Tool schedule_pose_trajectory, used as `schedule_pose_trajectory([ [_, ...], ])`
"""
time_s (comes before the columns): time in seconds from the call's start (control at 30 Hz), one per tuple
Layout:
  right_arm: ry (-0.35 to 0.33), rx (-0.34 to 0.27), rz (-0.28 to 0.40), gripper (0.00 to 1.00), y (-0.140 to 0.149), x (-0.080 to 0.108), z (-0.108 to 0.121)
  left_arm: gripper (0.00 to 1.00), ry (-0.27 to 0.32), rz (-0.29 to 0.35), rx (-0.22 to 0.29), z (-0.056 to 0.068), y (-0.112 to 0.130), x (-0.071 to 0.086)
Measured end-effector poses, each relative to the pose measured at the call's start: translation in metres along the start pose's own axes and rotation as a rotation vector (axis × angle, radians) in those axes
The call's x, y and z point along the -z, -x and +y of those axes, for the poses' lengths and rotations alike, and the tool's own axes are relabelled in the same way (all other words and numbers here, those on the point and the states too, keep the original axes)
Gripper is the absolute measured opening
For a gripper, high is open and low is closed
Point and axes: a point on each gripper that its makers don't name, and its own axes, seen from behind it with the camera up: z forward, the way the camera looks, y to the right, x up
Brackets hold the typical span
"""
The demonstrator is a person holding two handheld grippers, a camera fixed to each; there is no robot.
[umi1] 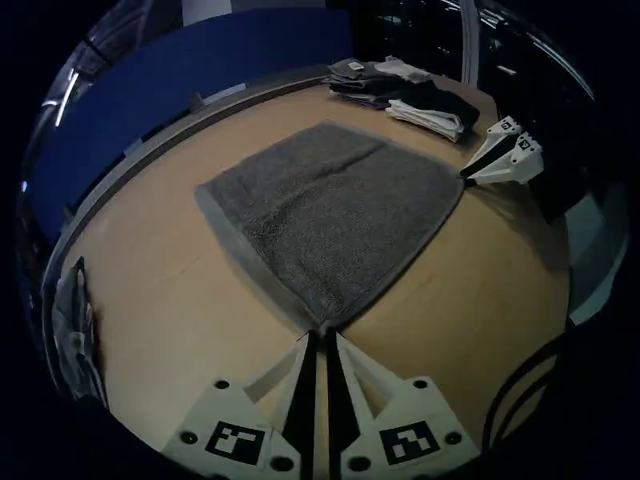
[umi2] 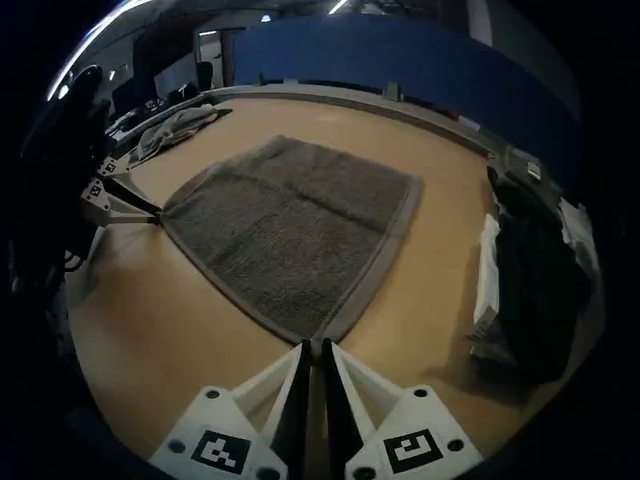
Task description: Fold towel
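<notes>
One grey towel (umi1: pixel 328 208) lies spread flat in the middle of the wooden table (umi1: pixel 160 280), a paler band running along its edges and faint fold creases crossing its nap. Its nearest corner in the left gripper view runs into the tips of the left gripper (umi1: pixel 322 334), whose two white fingers are drawn together to a thin slit and pinch that corner against the tabletop. In the right gripper view the neighbouring corner meets the right gripper (umi2: pixel 314 346) the same way, fingers pressed close with the corner caught between them. Each gripper also appears in the other's view, farther off at the side of the towel, tips touching its own corner and a dark-sleeved arm behind it.

Beyond the towel, near the table's far end, sits a pile of folded cloths (umi1: pixel 408 100) in black, white and grey, well apart from the towel. A crumpled pale cloth (umi1: pixel 72 328) lies at the opposite end of the table. A blue partition (umi1: pixel 200 72) stands along the table's back edge.
</notes>
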Motion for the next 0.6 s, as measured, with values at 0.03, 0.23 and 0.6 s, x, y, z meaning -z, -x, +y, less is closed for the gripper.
schedule_pose_trajectory([
  [0.03,0.0,0.001,0.0,0.1,0.0,0.0,0.0,0.08,0.001,0.0,0.001,0.0,0.0,0.0],
  [0.23,0.005,0.006,0.002,0.09,-0.004,0.003,0.001,0.08,0.001,-0.001,0.004,0.0,-0.001,0.0],
  [0.6,0.014,-0.003,0.025,0.08,-0.018,0.015,0.006,0.07,-0.003,0.017,0.013,-0.003,-0.014,0.009],
])
